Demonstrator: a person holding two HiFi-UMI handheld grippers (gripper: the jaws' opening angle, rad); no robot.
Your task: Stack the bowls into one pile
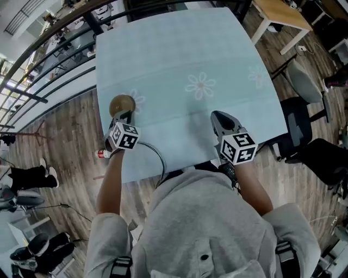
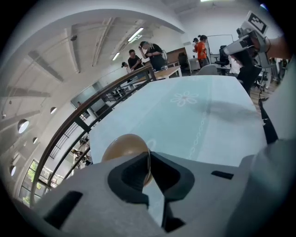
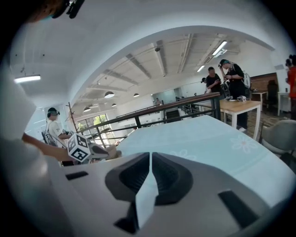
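Observation:
A tan-brown bowl [image 1: 120, 102] is at the near left of the table, which is covered with a pale blue cloth [image 1: 185, 49]. My left gripper [image 1: 124, 115] is shut on the bowl's near rim. In the left gripper view the thin rim runs between the closed jaws [image 2: 148, 160] and the rounded body of the bowl [image 2: 124, 145] bulges beyond them. My right gripper [image 1: 216, 115] hovers over the near right of the cloth, shut with nothing in it [image 3: 151, 159]. No other bowl shows in any view.
A dark railing [image 1: 54, 54] runs along the table's left side. Dark chairs [image 1: 304, 127] stand at the right, with a wooden table [image 1: 280, 13] beyond them. Several people stand at the far end of the room [image 2: 148, 53]. A cable [image 1: 157, 160] hangs off the near edge.

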